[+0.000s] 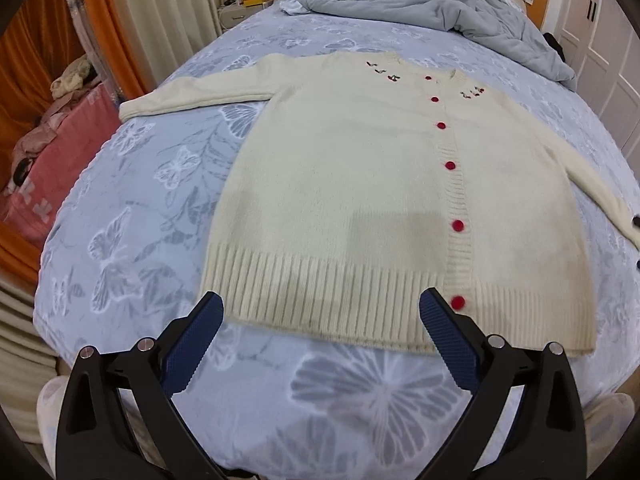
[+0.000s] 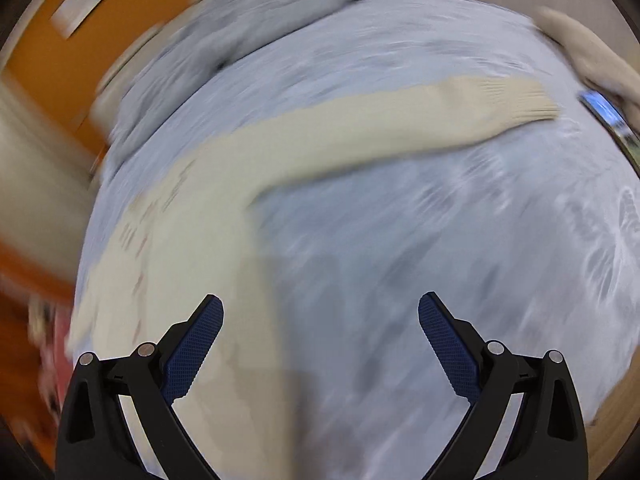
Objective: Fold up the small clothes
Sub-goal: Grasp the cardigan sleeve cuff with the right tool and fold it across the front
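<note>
A cream knitted cardigan point(image 1: 360, 184) with red buttons and cherry embroidery lies flat, front up, on the blue butterfly bedspread point(image 1: 132, 200), sleeves spread to both sides. My left gripper point(image 1: 320, 316) is open and empty, just above the ribbed hem at the near edge. In the blurred right wrist view the cardigan's right sleeve point(image 2: 380, 128) stretches across the bedspread toward its ribbed cuff. My right gripper point(image 2: 320, 316) is open and empty, over the bedspread beside the cardigan's body point(image 2: 188, 280).
A crumpled grey quilt point(image 1: 432, 4) lies at the head of the bed. A pink cloth pile point(image 1: 52, 168) sits left of the bed. A phone point(image 2: 608, 116) lies near the sleeve cuff. A nightstand point(image 1: 244, 8) stands at the back left.
</note>
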### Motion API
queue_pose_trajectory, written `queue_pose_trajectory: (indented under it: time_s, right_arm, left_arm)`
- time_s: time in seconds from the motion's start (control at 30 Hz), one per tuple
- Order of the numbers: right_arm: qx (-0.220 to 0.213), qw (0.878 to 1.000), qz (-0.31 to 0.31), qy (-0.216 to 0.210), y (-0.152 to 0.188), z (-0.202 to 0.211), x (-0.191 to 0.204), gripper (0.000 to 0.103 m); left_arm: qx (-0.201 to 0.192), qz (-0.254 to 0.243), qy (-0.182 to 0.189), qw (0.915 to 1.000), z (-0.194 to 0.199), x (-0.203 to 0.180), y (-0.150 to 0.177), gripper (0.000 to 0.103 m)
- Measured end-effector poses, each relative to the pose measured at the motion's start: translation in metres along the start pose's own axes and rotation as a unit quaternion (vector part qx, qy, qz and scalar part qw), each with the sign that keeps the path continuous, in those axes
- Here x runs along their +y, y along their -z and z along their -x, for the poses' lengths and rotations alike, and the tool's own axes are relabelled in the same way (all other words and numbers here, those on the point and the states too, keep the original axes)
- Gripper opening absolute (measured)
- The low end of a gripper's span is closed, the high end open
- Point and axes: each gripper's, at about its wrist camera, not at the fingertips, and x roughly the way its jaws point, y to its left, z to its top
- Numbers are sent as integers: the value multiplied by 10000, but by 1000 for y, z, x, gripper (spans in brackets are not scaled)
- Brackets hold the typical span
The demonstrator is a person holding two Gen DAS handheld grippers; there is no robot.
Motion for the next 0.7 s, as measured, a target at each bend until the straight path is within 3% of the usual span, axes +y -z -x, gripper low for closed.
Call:
queue_pose_trajectory:
  time_s: [0.17, 0.37, 0.47, 0.5, 0.53, 0.6, 0.7]
  right_arm:
    - [-322, 9894, -1409, 143, -83, -42, -90, 89]
    - [-480, 9766, -2011, 596, -129, -78, -136, 86]
    - [-620, 9723, -2124, 751, -141, -86, -144, 65]
    - [-686, 9728, -2078, 764, -144, -87, -144, 25]
    - [-656, 9738, -2063, 691, -148, -88, -142, 9]
    - [-853, 9727, -2137, 296, -157, -80, -131, 9]
    - [-1289, 9759, -1699, -472, -174, -54, -81, 8]
  left_arm:
    - [124, 24, 50, 9999, -24, -3, -11, 96]
    - [200, 25, 58, 9998, -47, -6, -26, 96]
    - [204, 20, 91, 9997, -54, -6, -32, 96]
    - [197, 21, 109, 9997, -55, -6, -34, 96]
    - [188, 14, 121, 9997, -57, -6, -37, 96]
    - [159, 14, 152, 9998, -58, -4, -42, 96]
    - [65, 48, 217, 9997, -57, 0, -50, 96]
